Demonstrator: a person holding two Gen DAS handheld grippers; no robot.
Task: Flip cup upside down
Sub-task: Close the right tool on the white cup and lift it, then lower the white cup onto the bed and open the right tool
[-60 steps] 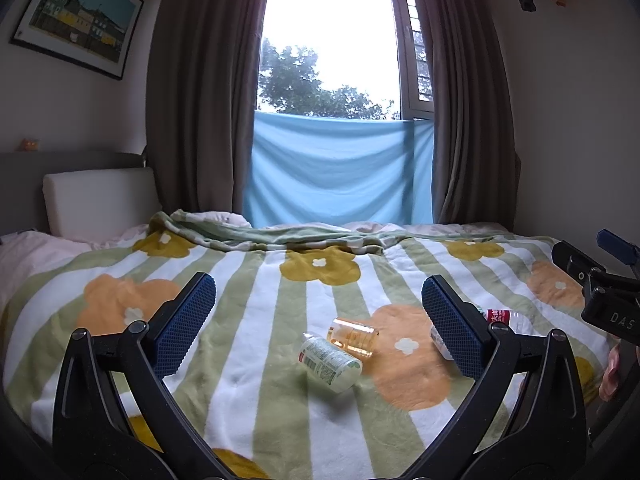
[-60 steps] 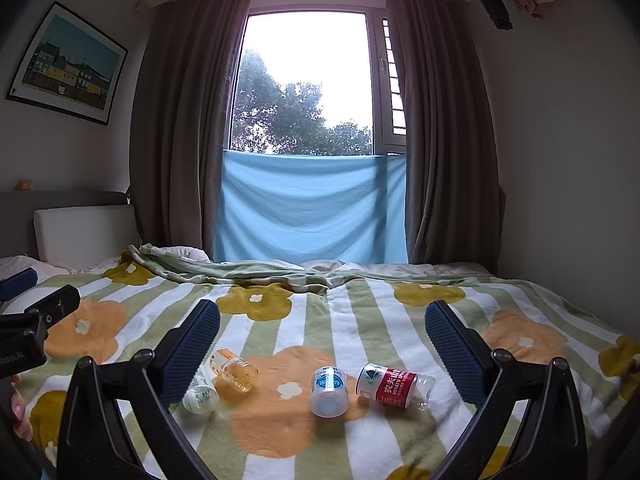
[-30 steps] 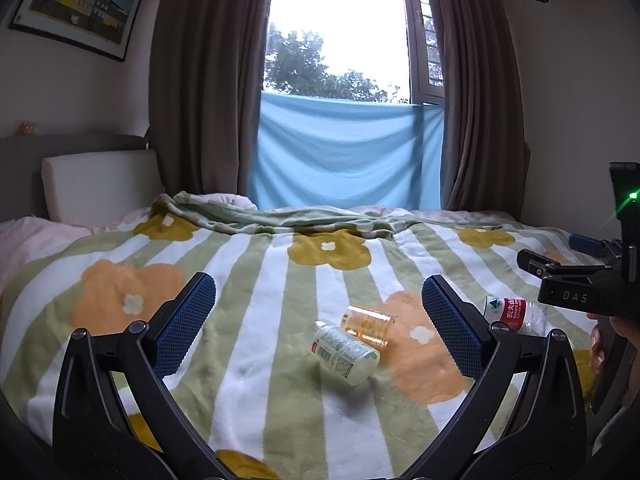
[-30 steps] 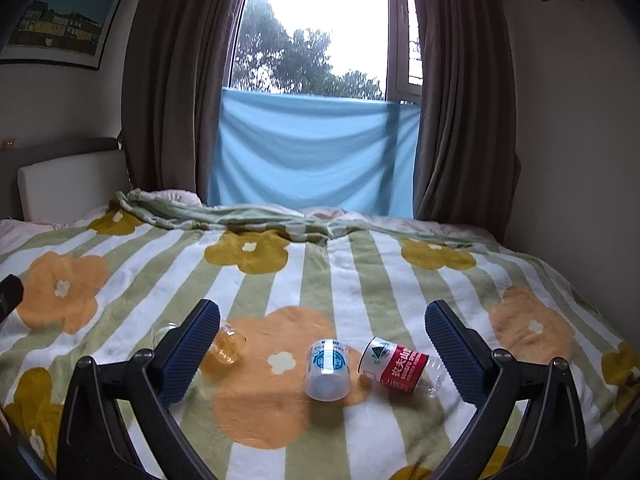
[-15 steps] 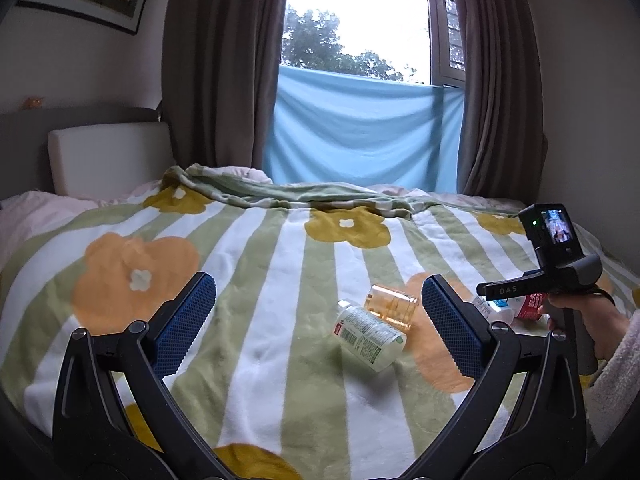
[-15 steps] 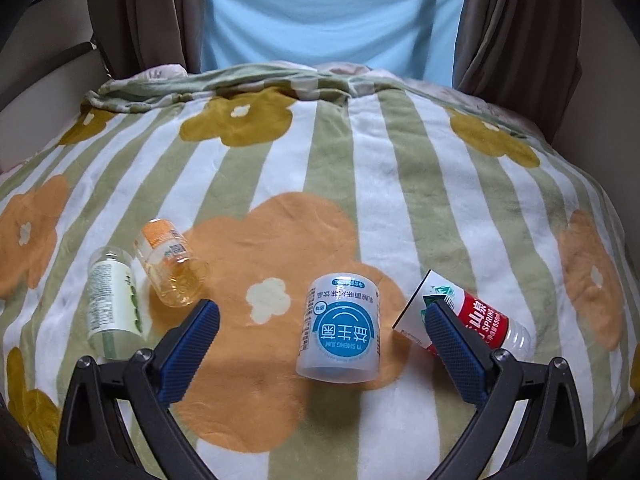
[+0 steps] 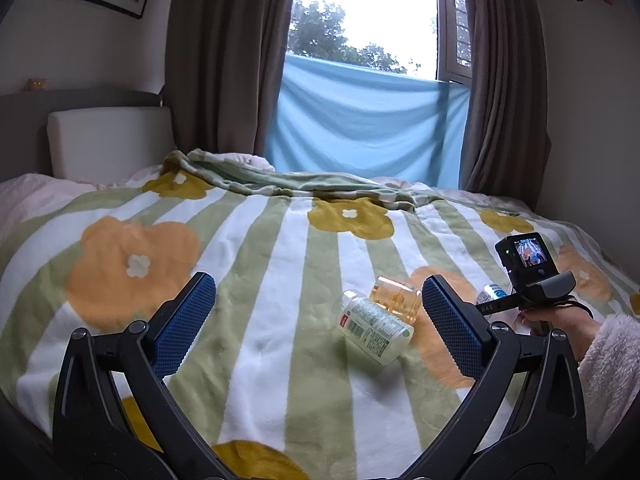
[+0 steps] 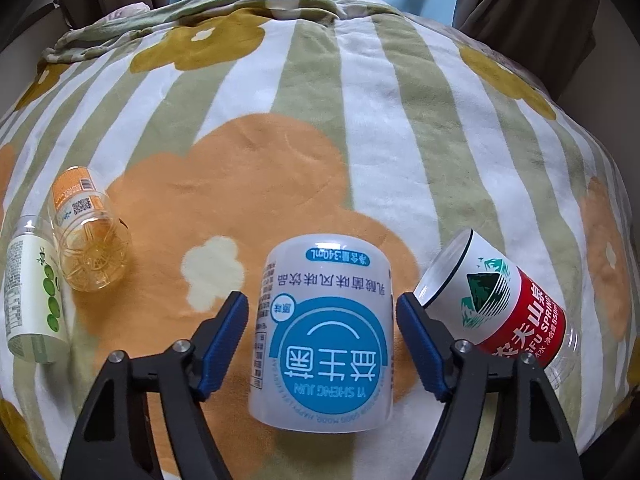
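Note:
A white cup with a blue round label (image 8: 324, 332) stands on the flowered blanket (image 8: 372, 128); its print reads upside down. My right gripper (image 8: 322, 320) straddles the cup at mid height. Its blue pads (image 8: 226, 332) sit close to both sides, with thin slivers of gap showing. In the left wrist view, a hand (image 7: 560, 320) holds the right gripper's body and small screen (image 7: 526, 256) low at the right. My left gripper (image 7: 316, 320) hovers open over the bed, with nothing between its fingers.
A red-and-white labelled cut bottle (image 8: 508, 312) lies tipped just right of the cup, near the right finger. An orange clear bottle piece (image 8: 86, 240) and a green-labelled one (image 8: 32, 300) lie to the left. Curtains, a window and a headboard (image 7: 108, 140) are beyond.
The right gripper has moved down and forward onto the cup, and its jaws have narrowed around it. The left gripper's view has drifted slightly; it stays wide open.

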